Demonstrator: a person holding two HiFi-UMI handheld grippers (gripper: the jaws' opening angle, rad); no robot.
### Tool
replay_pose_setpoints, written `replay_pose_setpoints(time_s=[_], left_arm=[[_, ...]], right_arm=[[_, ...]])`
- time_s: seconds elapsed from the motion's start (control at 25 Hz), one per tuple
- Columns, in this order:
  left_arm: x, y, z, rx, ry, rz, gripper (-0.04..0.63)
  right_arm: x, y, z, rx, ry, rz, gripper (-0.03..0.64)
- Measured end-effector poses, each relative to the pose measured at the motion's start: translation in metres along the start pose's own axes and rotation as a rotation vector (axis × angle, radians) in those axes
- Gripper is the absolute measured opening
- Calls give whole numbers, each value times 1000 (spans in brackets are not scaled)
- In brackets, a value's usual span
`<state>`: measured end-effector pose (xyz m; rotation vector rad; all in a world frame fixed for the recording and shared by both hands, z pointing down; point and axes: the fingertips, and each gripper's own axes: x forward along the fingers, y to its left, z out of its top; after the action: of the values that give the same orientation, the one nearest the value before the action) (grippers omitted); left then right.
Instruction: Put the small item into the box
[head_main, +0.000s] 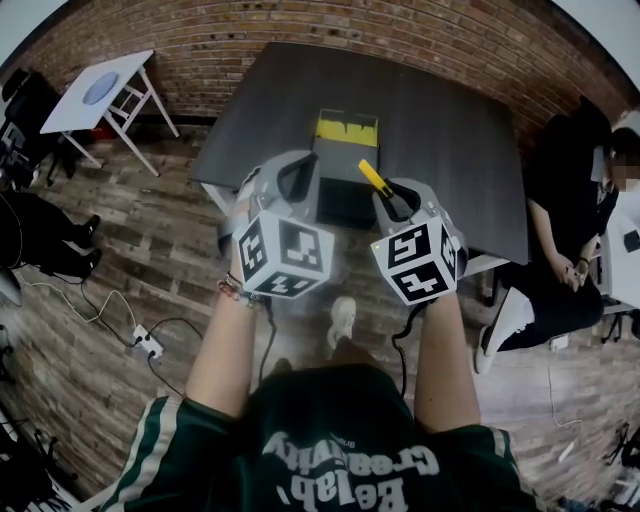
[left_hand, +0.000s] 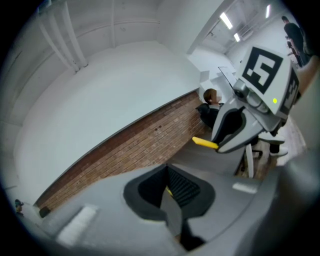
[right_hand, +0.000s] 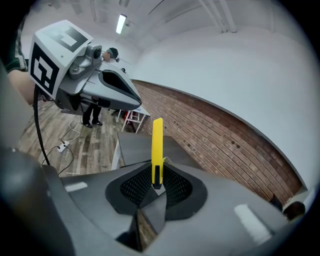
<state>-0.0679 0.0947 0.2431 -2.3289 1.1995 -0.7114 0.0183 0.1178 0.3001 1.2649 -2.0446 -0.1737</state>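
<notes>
Held the yellow strip (right_hand: 157, 145) pinched in the right gripper (right_hand: 156, 182) by the box (head_main: 340, 170), with the left gripper (left_hand: 172, 192) pressed together and empty; likely called next for lowering inside, then releasing.

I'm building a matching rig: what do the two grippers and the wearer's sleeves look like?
Left gripper and right gripper: grey, with black ribbed pads, each bearing a white cube of black square markers and trailing a black cable. Dark green top, white-striped sleeves.

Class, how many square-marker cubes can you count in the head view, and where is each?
2. One marker cube sits on the left gripper, the other on the right gripper, which grips a yellow strip. None seems hidden.
</notes>
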Motion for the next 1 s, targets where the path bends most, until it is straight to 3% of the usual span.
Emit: replay_pose_setpoints(time_s=[0.48, 1.0], left_arm=[[119, 18, 11, -11, 24, -4, 3], [206, 23, 20, 9, 36, -9, 3]], right_arm=[[86, -84, -5, -20, -3, 52, 72], [146, -146, -12, -41, -35, 88, 72]])
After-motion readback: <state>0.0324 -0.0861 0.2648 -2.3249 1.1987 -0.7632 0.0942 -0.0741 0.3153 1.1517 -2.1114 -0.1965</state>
